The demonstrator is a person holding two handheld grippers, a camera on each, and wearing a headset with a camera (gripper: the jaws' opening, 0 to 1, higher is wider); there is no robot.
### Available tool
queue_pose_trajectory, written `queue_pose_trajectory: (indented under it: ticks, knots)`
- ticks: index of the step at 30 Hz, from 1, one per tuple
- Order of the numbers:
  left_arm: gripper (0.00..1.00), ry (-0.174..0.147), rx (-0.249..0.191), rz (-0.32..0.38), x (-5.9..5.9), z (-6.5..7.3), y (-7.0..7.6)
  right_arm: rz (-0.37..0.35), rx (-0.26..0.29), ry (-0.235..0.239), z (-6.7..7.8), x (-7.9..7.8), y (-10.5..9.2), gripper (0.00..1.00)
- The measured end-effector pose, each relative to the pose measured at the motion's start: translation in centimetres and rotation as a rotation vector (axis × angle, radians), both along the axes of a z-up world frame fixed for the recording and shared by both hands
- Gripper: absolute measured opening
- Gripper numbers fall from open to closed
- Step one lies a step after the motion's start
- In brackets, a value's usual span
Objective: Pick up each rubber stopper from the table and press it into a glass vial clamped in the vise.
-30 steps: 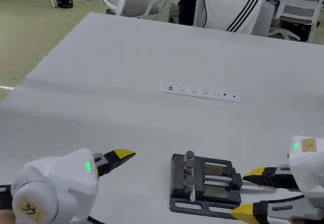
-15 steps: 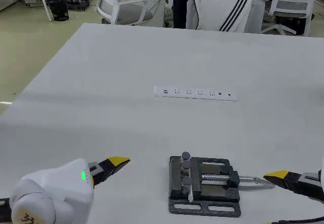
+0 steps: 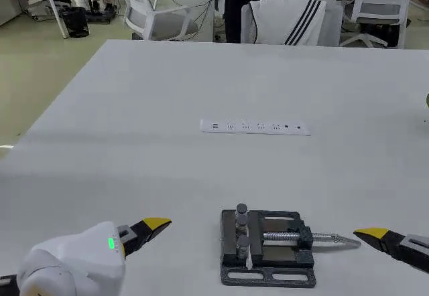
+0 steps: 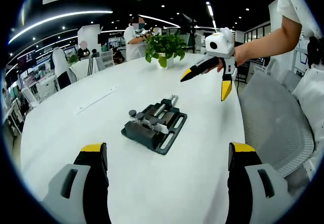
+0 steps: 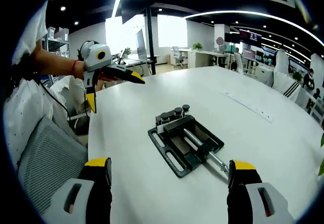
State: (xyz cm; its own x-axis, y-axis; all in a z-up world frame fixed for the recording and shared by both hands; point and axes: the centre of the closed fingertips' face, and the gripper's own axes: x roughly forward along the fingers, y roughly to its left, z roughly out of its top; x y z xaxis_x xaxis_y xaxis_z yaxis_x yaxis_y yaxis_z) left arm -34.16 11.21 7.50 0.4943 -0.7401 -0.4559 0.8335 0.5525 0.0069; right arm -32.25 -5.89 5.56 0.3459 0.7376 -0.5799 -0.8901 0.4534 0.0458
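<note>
Both grippers are released and hold nothing. In the head view the left gripper (image 3: 149, 228) is at near left and the right gripper (image 3: 379, 236) at near right. The vise (image 3: 268, 259) stands between them on the white table (image 3: 201, 75), close to its near edge. The glass vials (image 3: 242, 222) stand upright in a row, clamped at the vise's left end, and each has a dark top that looks like a seated rubber stopper (image 3: 241, 208). A power strip (image 3: 255, 126) lies farther off, well apart, with open tabletop all round. In the left gripper view the jaws spread wide, with the vise ahead and the right gripper raised beyond it. In the right gripper view the jaws gape likewise, and the screw handle (image 5: 212, 158) points toward them. The pressing looks finished or paused between stoppers. The next move calls for finding a loose stopper or checking the seating, while keeping clear of the handle and the near edge.
</note>
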Motion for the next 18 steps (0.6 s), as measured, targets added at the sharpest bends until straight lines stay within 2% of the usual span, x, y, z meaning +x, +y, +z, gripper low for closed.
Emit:
queue_pose_trajectory:
  ticks: [18]
  knots:
    - [0.99,0.001,-0.008,0.005,-0.16,-0.36,-0.29,0.023,-0.03,-0.01,-0.44,-0.16,-0.72,0.95]
